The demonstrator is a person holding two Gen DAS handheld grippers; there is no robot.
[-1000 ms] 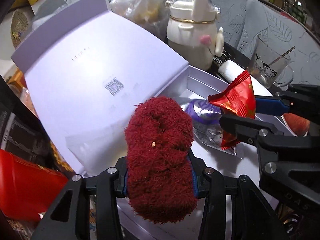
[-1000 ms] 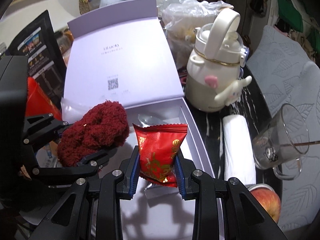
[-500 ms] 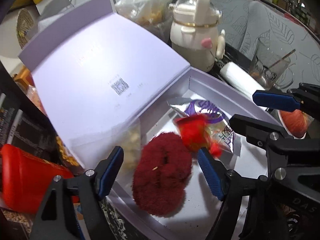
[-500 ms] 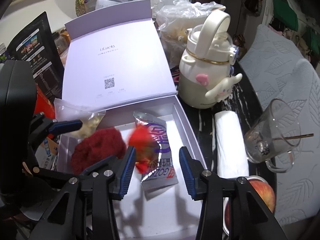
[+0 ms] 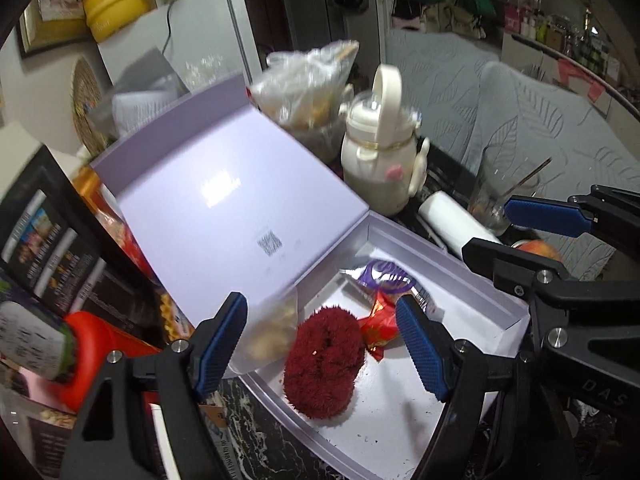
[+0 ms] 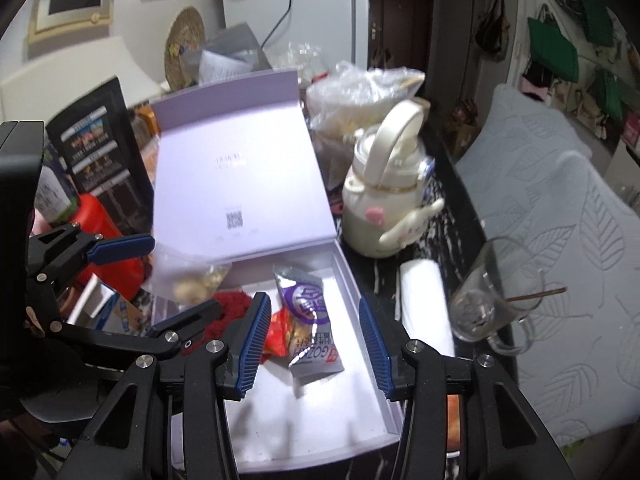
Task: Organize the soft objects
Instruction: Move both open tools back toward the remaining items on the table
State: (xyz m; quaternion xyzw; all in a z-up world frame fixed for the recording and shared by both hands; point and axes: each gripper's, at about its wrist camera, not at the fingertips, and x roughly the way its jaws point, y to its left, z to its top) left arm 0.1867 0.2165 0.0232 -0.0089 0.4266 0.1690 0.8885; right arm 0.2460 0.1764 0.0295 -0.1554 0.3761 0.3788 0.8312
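- Red fuzzy ball (image 5: 322, 364) sits low and centre in the left wrist view, inside the lavender box (image 5: 472, 280), framed by the left gripper (image 5: 320, 344), spread wide and empty.
- Red snack packet (image 5: 378, 322) touches the ball's right side, overlapping the purple-and-silver packet (image 6: 308, 320).
- Right gripper (image 6: 316, 346) hangs wide apart, empty, over both packets.
- Cream kettle (image 6: 386, 200) stands upper right, outside the box.
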